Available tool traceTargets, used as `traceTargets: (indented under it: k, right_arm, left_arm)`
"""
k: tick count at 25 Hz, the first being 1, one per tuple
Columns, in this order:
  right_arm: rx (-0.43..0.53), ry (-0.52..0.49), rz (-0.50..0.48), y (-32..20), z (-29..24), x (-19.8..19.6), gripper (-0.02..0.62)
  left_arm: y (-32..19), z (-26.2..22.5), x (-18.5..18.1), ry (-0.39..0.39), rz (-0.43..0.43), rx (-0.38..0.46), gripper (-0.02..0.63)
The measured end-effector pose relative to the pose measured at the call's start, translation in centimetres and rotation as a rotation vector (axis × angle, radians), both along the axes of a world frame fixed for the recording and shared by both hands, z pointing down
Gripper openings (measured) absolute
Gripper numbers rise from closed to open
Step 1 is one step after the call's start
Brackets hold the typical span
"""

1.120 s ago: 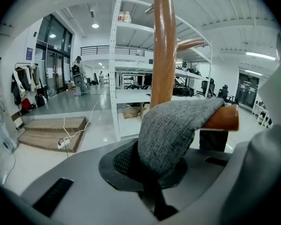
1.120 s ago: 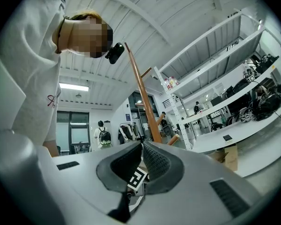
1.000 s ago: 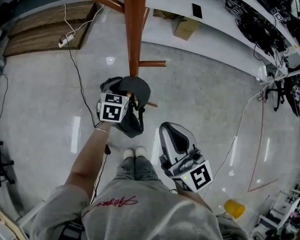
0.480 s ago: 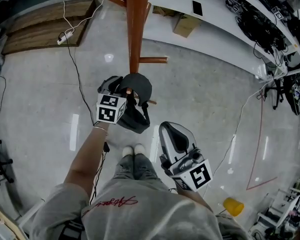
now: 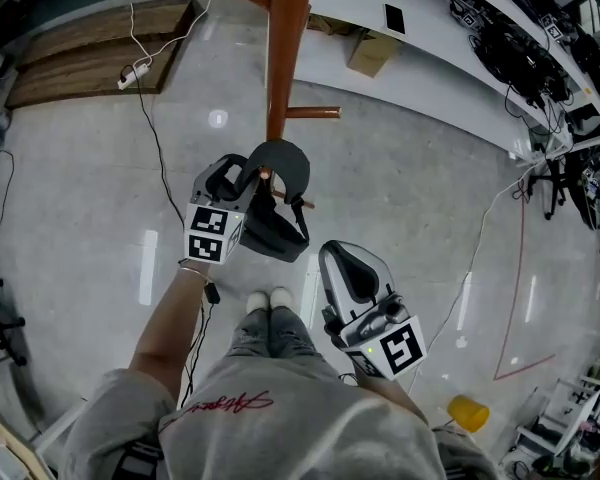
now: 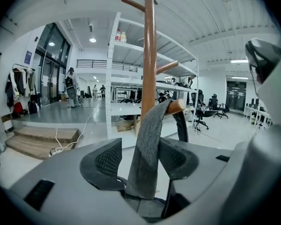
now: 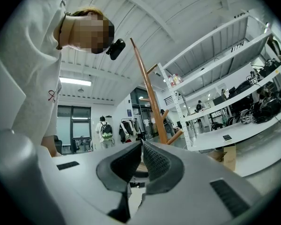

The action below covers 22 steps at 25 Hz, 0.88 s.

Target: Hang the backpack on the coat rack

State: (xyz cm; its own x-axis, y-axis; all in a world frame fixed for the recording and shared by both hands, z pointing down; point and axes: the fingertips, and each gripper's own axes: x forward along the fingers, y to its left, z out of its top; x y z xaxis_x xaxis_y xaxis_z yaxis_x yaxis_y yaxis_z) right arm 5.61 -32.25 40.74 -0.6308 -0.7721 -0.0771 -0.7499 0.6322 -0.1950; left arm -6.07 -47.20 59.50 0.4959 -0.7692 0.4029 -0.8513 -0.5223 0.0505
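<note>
The dark grey backpack [image 5: 280, 226] hangs by its strap [image 6: 147, 149] from a low peg [image 6: 178, 106] of the wooden coat rack [image 5: 285, 48]. My left gripper [image 5: 236, 176] is just left of the bag. Its jaws are opening, and the strap hangs loose between them with a gap to the left pad. In the left gripper view the left gripper [image 6: 141, 145] looks straight at the rack's pole. My right gripper [image 5: 342, 258] is lower right of the bag, apart from it, shut with nothing in it. Seen in its own view, the right gripper [image 7: 141, 146] has its pads touching.
A long white shelf bench [image 5: 430, 58] runs across the upper right, with a cardboard box [image 5: 372, 56] under it. A wooden step [image 5: 90, 58] and a white cable with a power strip [image 5: 130, 78] lie at upper left. A yellow object [image 5: 468, 416] sits on the floor at lower right.
The left gripper's jaws have opened off the strap and the gripper has drawn back toward me. The backpack stays hanging on the peg. The right gripper has kept still.
</note>
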Motion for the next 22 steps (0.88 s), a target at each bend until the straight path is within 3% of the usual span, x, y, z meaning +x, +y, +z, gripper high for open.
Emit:
traceTargets:
  k: [4,8,16,20,22]
  right_arm:
    - [0.027,0.013,0.002,1.1,-1.1,-0.6,0.025]
    - [0.054,0.016,0.011,2.9,-2.3,-1.5,0.025]
    - [0.149,0.002,-0.024,6.4,-5.7,-3.7,0.025]
    - [0.253,0.003,-0.033,8.9,-8.1,-4.0,0.025]
    - [0.283,-0.009,-0.036,10.8,-8.8,-3.8,0.025]
  left_arm:
    - [3.3,-2.4,-2.1,0.06,-0.06,0.046,0.235]
    - [6.8,-6.3,-4.2,0.176,-0.085,0.084,0.235]
    - [12.3,-17.1,-4.6,0.352,-0.048,0.243,0.235]
    - [16.4,-20.8,-3.9,0.385,-0.009,0.299,0.23]
    - [18.7,-21.8,-3.1,0.4,0.01,0.304,0.179]
